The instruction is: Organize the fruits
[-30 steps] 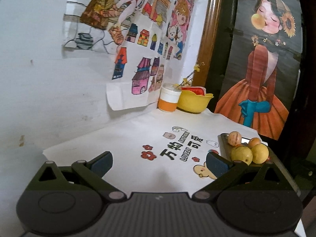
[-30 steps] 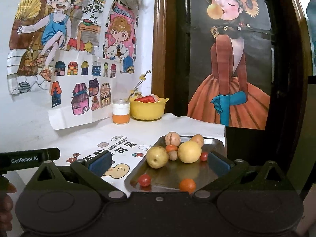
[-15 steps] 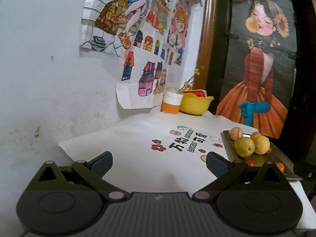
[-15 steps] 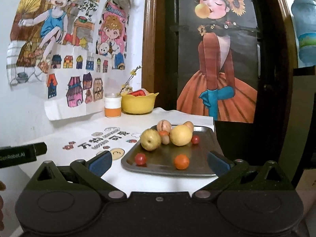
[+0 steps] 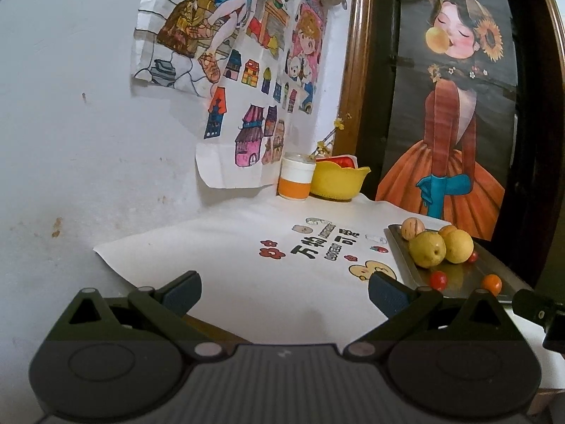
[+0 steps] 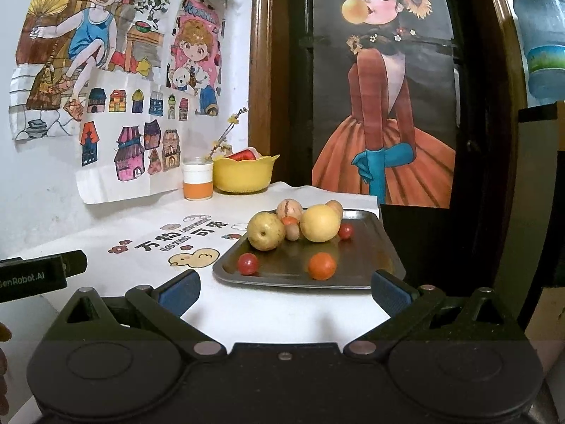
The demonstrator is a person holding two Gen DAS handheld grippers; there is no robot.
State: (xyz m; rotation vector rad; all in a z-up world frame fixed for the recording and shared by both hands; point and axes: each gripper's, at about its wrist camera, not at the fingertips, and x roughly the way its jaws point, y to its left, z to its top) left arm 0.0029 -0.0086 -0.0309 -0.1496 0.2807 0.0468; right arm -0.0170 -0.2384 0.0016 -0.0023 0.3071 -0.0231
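A dark metal tray point(image 6: 367, 243) lies on the white cloth and holds several fruits: two yellow pears point(image 6: 265, 230) point(image 6: 320, 223), a brownish peach point(image 6: 289, 209), a red cherry tomato point(image 6: 248, 263) and a small orange fruit point(image 6: 322, 265). The left wrist view shows the same tray point(image 5: 406, 261) at the right, with its pears point(image 5: 428, 249). My right gripper point(image 6: 284, 293) is open and empty, just short of the tray's near edge. Left of the tray, my left gripper point(image 5: 284, 291) hangs open and empty over the cloth.
A yellow bowl point(image 6: 243, 174) with something red in it and a white-and-orange cup point(image 6: 197, 181) stand at the back by the wall. Drawings hang on the wall to the left. The table edge drops off right of the tray. The left gripper's body point(image 6: 39, 275) pokes in at the right wrist view's left.
Both grippers have drawn back from the table, so the tray and the fruits look farther off. Both stay open and nothing on the tray has moved.
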